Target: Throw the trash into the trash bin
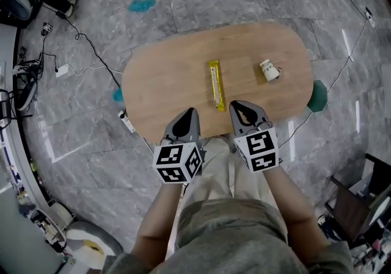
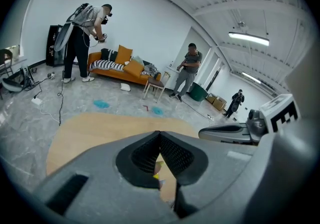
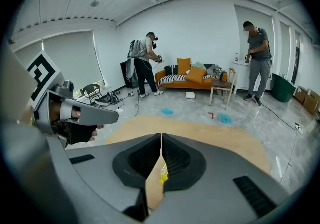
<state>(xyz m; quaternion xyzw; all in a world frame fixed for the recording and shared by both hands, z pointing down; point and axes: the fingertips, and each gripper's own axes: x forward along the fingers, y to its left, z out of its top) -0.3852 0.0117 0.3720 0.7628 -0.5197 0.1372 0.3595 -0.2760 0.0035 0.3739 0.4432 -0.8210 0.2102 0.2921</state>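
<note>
Trash lies on the light oval wooden worktop (image 1: 165, 77), ahead of both grippers. Nearest to the person, the left gripper (image 1: 191, 111) and the right gripper (image 1: 236, 105) hang side by side over the worktop's near edge. Each has its fingers closed together, with nothing between them. Between their tips begins the long yellow plastic wrapper (image 1: 215, 85), which lies flat and points to 12 o'clock. A dark green container (image 1: 317, 97) stands on the floor at the worktop's 4 o'clock edge. Farther, at 1 o'clock from the right gripper, a small white paper cup (image 1: 269, 71) lies on its side.
</note>
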